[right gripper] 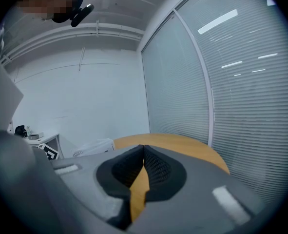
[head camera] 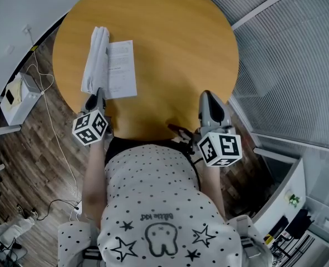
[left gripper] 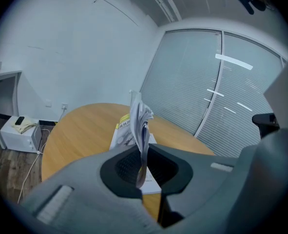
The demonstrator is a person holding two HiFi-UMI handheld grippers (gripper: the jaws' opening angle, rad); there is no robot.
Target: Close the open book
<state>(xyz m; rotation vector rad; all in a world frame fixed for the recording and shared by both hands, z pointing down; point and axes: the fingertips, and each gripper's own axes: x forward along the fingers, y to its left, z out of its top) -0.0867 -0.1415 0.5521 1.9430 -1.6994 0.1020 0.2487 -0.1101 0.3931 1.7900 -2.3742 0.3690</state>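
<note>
The open book (head camera: 122, 68) lies at the left of the round wooden table (head camera: 170, 43). Its right page is flat, while its left pages (head camera: 96, 60) stand up in a bundle. My left gripper (head camera: 96, 98) is at the book's near edge. In the left gripper view the jaws (left gripper: 143, 167) are shut on that bundle of pages (left gripper: 140, 121), which rises upright between them over the flat page (left gripper: 122, 136). My right gripper (head camera: 209, 100) hovers at the table's near right edge, away from the book. Its jaws (right gripper: 143, 152) are shut with nothing between them.
A glass wall with blinds (head camera: 298, 65) runs close along the table's right side. A white box (head camera: 14, 99) with a cable sits on the wood floor to the left. The person's torso is against the table's near edge.
</note>
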